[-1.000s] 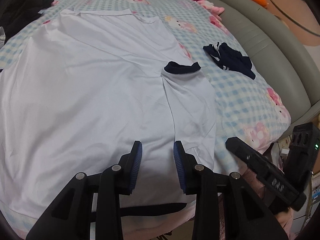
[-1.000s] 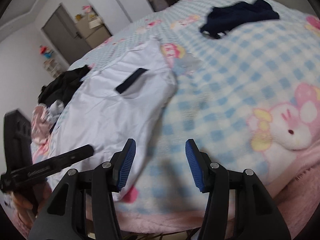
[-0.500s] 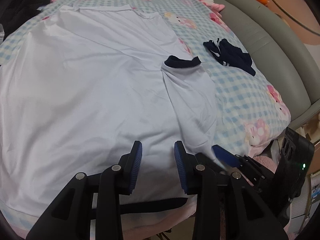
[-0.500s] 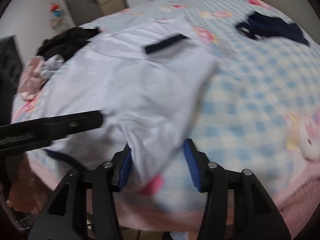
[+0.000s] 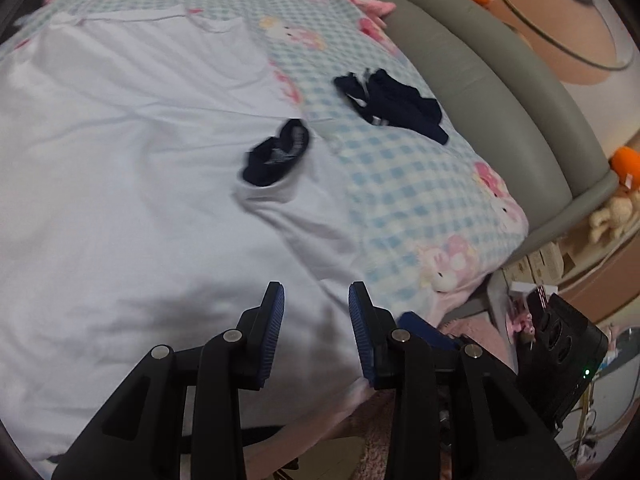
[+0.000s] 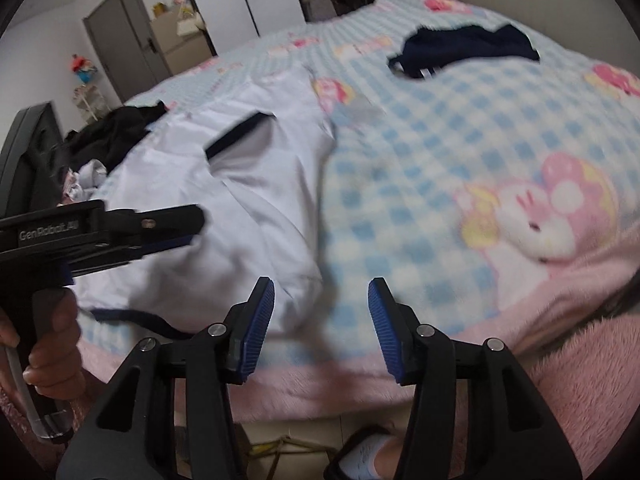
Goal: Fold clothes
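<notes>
A white shirt [image 5: 132, 168] lies spread on the checked bed cover [image 5: 404, 176], its navy-cuffed sleeve [image 5: 276, 158] puckered open. My left gripper [image 5: 316, 304] hovers open over the shirt's near right part, nothing between its pads. In the right wrist view the shirt [image 6: 248, 216] ends in a rumpled near corner beside the left pad of my right gripper [image 6: 320, 296], which stands open over the cover's front edge. The left gripper [image 6: 176, 224] reaches over the shirt from the left, with a hand [image 6: 52, 328] on its grip.
Navy shorts [image 5: 392, 104] lie apart on the cover [image 6: 460, 152] to the right, seen too in the right wrist view [image 6: 468, 48]. Black clothes [image 6: 116, 132] are heaped at the far left. A grey padded bed frame [image 5: 500, 92] runs along the right side.
The left gripper has shifted right along the shirt's near edge, and the sleeve cuff has bunched open. The right gripper swung over the shirt's corner, then back right; the corner now sits beside its left pad.
</notes>
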{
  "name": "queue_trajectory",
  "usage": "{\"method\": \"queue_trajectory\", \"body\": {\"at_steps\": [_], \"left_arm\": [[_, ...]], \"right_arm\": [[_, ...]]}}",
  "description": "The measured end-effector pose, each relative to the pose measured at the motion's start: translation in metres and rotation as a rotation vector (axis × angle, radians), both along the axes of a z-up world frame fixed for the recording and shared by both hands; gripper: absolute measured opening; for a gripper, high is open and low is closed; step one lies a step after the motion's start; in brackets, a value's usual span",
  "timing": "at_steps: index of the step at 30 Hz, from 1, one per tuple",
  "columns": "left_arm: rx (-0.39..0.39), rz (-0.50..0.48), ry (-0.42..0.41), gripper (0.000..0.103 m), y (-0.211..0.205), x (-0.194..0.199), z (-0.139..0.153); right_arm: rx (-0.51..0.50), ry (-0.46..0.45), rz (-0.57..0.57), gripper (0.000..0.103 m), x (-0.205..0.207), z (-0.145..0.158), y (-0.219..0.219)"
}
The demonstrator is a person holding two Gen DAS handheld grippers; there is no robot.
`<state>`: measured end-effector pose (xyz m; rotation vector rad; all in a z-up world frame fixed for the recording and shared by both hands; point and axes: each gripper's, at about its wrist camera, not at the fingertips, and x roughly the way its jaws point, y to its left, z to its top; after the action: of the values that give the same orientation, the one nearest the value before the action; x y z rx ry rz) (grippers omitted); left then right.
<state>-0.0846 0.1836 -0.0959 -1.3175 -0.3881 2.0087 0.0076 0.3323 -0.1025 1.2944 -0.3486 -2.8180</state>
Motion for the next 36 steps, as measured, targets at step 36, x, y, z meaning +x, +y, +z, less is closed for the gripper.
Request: {"method": "queue_trajectory", "body": {"at_steps": [36], "left_arm": [[-0.18,0.295,0.043,0.008,-0.034,-0.035,-0.005]], "right_arm": [[-0.171,-0.016,-0.155,0.051,-0.027,-0.007,0.042]]}}
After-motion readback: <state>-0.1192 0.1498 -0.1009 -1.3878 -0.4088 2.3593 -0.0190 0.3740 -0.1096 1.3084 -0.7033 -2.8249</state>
